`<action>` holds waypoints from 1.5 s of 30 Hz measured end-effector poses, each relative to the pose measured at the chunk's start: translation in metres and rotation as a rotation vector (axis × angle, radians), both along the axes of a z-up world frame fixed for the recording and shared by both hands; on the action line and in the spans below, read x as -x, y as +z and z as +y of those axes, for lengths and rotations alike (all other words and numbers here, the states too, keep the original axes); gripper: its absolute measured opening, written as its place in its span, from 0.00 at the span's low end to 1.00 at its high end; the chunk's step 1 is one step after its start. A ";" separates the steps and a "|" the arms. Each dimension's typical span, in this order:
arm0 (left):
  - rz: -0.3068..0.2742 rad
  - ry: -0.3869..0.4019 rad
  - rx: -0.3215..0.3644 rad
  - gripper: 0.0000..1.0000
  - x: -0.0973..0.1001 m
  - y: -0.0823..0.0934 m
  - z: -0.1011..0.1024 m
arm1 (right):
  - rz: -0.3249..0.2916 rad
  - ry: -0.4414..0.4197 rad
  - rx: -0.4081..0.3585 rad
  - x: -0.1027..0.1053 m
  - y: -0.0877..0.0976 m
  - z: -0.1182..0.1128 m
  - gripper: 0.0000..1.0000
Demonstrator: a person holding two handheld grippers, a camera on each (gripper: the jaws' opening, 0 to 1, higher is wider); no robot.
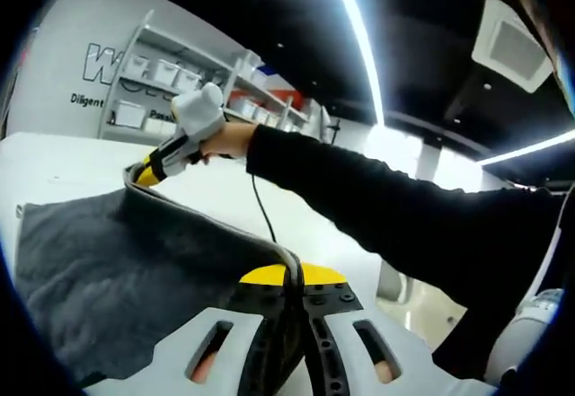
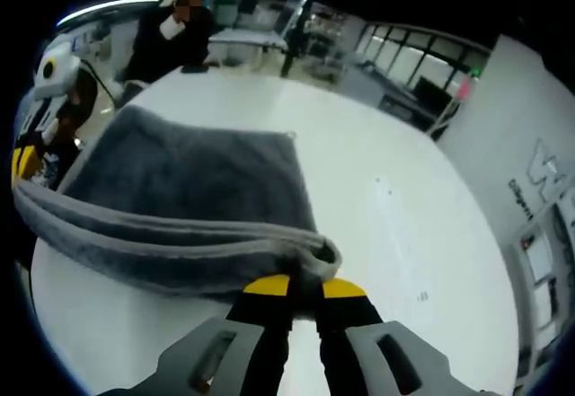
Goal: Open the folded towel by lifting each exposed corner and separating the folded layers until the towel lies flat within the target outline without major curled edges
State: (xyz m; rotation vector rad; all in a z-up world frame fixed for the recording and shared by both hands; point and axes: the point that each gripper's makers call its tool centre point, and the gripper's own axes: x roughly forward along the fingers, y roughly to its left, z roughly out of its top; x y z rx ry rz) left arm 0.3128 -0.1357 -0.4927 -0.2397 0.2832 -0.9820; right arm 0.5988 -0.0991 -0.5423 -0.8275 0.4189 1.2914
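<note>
My left gripper (image 1: 296,302) pinches one corner of the grey towel (image 1: 108,261), my right gripper (image 2: 304,290) clamps the other, so the top layer's edge hangs taut between them above the white table (image 2: 386,189), ready to peel open.

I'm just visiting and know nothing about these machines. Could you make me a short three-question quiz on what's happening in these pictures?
1. True or false: both grippers are shut on the grey terry towel.
2. What colour is the table? A white, B black, C wooden brown.
3. Fill in: the towel edge stretched between the left gripper and the right gripper is ____ the table.

Key: 1 true; 2 A; 3 lifted above.
</note>
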 end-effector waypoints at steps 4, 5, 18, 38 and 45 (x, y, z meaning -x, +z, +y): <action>0.001 -0.012 -0.021 0.00 0.001 -0.008 -0.007 | 0.008 -0.010 -0.002 -0.004 -0.005 -0.006 0.06; 0.002 -0.014 -0.026 0.00 0.001 -0.010 -0.008 | 0.008 -0.014 -0.002 -0.005 -0.007 -0.008 0.06; 0.019 -0.031 -0.036 0.00 0.001 -0.020 -0.015 | 0.025 -0.039 -0.012 -0.006 -0.025 -0.023 0.06; 0.033 -0.055 -0.053 0.00 0.001 -0.026 -0.028 | 0.024 -0.080 -0.059 -0.005 -0.034 -0.045 0.10; 0.037 -0.067 -0.063 0.00 0.001 -0.030 -0.034 | 0.030 -0.117 -0.042 -0.008 -0.040 -0.060 0.11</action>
